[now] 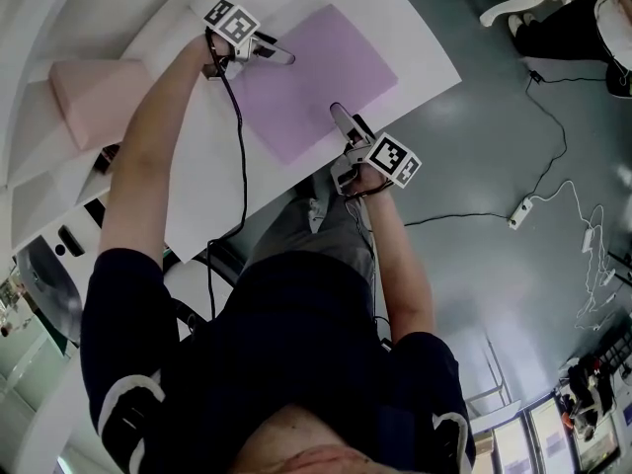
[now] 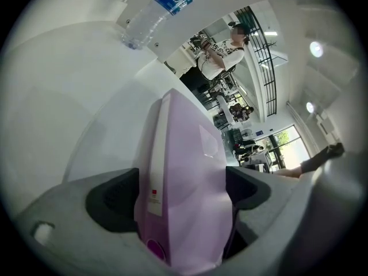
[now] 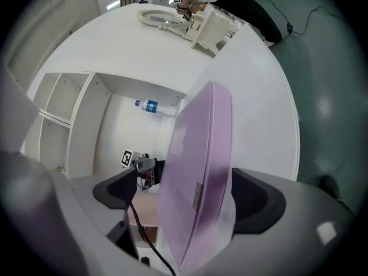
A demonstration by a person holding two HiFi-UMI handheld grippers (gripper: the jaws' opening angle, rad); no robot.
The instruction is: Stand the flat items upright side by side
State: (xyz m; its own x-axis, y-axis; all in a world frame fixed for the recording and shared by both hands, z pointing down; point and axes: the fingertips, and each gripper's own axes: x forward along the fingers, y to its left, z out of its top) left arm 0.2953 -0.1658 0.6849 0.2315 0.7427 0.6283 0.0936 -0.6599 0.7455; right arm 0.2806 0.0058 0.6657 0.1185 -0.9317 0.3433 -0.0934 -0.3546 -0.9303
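The right gripper is clamped on the near edge of the purple folder, its jaws closed to the folder's thickness. The left gripper pinches the far edge in the same way. The folder is carried between them over the white table, so it is not yet stood up. Left of the folder is a pink item (upright or not, I cannot tell). Beyond the folder lies a water bottle. Its blue label and the folder's small red spine mark are too small to read.
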